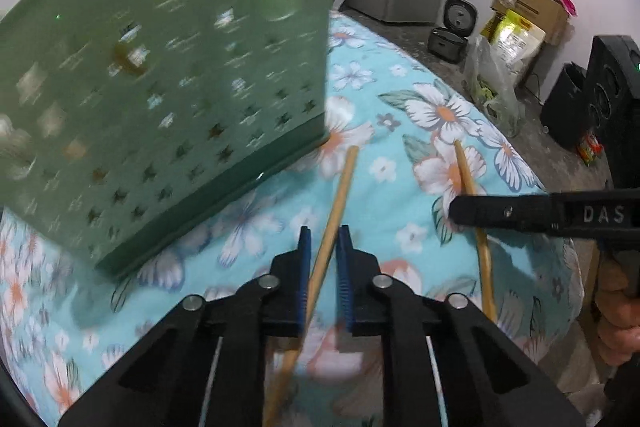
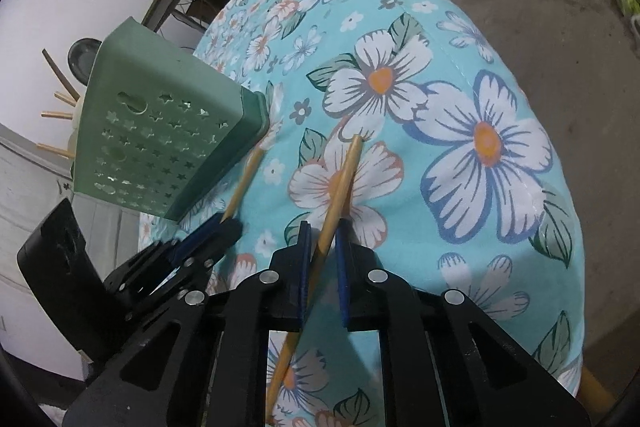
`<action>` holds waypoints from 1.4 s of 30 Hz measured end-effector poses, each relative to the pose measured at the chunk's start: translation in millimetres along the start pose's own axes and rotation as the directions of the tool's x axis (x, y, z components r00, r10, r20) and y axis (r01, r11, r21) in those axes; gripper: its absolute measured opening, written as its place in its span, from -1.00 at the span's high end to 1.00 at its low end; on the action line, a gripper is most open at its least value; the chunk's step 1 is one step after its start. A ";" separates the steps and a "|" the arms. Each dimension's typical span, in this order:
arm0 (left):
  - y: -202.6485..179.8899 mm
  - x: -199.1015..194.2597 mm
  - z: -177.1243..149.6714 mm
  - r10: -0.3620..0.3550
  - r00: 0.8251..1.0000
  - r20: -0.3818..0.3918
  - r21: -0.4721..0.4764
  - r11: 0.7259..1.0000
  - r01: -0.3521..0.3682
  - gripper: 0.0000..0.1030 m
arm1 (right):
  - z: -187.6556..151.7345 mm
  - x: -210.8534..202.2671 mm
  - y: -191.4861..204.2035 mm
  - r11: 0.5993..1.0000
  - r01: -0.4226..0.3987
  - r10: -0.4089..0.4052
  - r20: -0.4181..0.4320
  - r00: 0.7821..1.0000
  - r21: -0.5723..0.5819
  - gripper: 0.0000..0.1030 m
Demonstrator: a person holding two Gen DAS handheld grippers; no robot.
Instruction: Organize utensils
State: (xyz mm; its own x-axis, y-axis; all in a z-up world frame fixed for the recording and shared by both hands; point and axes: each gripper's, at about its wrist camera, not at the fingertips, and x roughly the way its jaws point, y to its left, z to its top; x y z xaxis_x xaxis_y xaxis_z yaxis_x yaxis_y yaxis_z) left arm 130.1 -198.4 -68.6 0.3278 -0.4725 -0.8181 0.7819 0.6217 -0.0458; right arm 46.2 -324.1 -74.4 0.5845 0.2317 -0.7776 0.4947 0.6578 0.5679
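**Already both chopsticks are gripped, none yet binned**

Now we hold one wooden chopstick in each tool. Our left gripper [image 1: 323, 239] has closed its blue pads on the left chopstick [image 1: 338, 199], whose tip points toward twelve o'clock and ends just beside the lower corner of the green utensil holder [image 1: 168, 75]. Our right gripper [image 2: 322, 237] is likewise clamped on the right chopstick [image 2: 340, 183], its tip aimed at about one o'clock over the floral tablecloth [image 2: 480, 67]. Both sticks seem to lie low against the cloth; whether they have lifted clear we cannot tell.

From the right wrist view the holder stands at ten o'clock, near the table's edge, with several other sticks [image 2: 56, 115] poking out of its top. So we judge that part of the sorting is done and these two are what the pictures show left on the cloth. What remains, as we read it, is to raise both sticks, carry them over the holder's open top and drop them in.

Beyond the table, boxes and a rice cooker [image 1: 452, 31] sit on the floor at one o'clock.
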 end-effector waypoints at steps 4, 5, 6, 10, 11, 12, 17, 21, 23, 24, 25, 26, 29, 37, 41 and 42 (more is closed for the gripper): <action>14.8 -14.0 -11.9 -0.007 0.999 -0.033 -0.085 0.996 0.004 0.84 | -1.6 2.9 10.9 0.999 0.010 -0.010 -0.004 1.000 -0.045 0.86; 19.2 -17.6 -15.1 -0.013 0.999 -0.043 -0.104 0.995 0.009 0.84 | -2.3 3.6 12.9 0.998 0.016 -0.016 -0.004 1.000 -0.055 0.86; 21.9 -20.7 -16.8 -0.015 0.999 -0.046 -0.114 0.993 0.010 0.84 | -3.6 5.4 16.5 0.997 0.023 -0.023 -0.006 1.000 -0.069 0.86; 32.9 -30.7 -12.7 -0.019 0.999 -0.045 -0.145 0.989 0.013 0.77 | -1.4 9.3 21.3 0.995 0.036 -0.038 -0.022 0.999 -0.089 0.82; 34.8 -32.6 -11.3 -0.023 0.999 -0.041 -0.150 0.989 0.016 0.64 | -0.4 9.4 21.9 0.995 0.036 -0.039 -0.025 0.999 -0.091 0.80; 36.4 -34.4 -9.3 -0.030 0.999 -0.035 -0.154 0.988 0.024 0.52 | 0.4 10.0 22.4 0.995 0.034 -0.037 -0.030 0.999 -0.093 0.74; 34.5 -29.4 2.5 -0.041 0.998 -0.037 -0.110 0.993 0.037 0.46 | 7.0 16.8 28.1 0.994 0.039 -0.043 -0.035 0.998 -0.100 0.65; 26.9 -18.2 10.2 -0.028 0.998 -0.054 -0.060 0.998 0.025 0.46 | 13.2 22.3 30.3 0.995 0.037 -0.040 -0.034 0.999 -0.089 0.65; 24.2 -8.8 12.6 -0.011 0.997 -0.077 -0.041 0.999 0.007 0.46 | 15.2 21.5 29.2 0.995 0.037 -0.040 -0.027 0.999 -0.087 0.66; 24.3 -4.8 13.3 -0.004 0.996 -0.088 -0.040 0.999 0.001 0.46 | 16.6 22.8 29.0 0.996 0.038 -0.040 -0.022 0.999 -0.084 0.67; 24.2 -1.2 14.1 0.001 0.996 -0.092 -0.039 0.999 -0.005 0.46 | 17.4 21.4 27.7 0.996 0.040 -0.042 -0.020 0.999 -0.082 0.70; 22.4 -0.1 14.0 0.008 0.996 -0.089 -0.034 0.999 -0.011 0.46 | 17.4 21.8 27.0 0.996 0.042 -0.043 -0.018 0.999 -0.079 0.71; 18.5 1.8 14.6 0.036 0.996 -0.080 -0.013 0.999 -0.037 0.53 | 19.3 24.4 26.2 0.997 0.040 -0.042 -0.016 0.999 -0.073 0.75; 16.3 -4.6 20.9 0.051 0.997 -0.055 -0.047 0.997 -0.053 0.89 | 23.7 19.5 26.9 0.997 0.012 -0.012 -0.010 1.000 -0.077 0.89; 16.7 -23.3 22.1 0.044 0.999 -0.011 -0.057 0.997 -0.044 0.89 | 25.4 11.6 36.1 0.995 -0.011 0.012 0.006 1.000 -0.102 0.91; 17.5 -28.6 22.9 0.039 0.999 0.000 -0.065 0.997 -0.039 0.88 | 25.2 9.9 39.4 0.994 -0.013 0.014 0.011 1.000 -0.110 0.91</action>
State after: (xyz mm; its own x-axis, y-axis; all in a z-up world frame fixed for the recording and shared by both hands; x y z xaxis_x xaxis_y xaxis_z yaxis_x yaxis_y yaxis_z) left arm 146.6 -188.2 -32.8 0.3586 -0.4479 -0.8190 0.7324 0.6789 -0.0506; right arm 87.7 -314.0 -53.0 0.5986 0.2332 -0.7663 0.4134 0.7295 0.5449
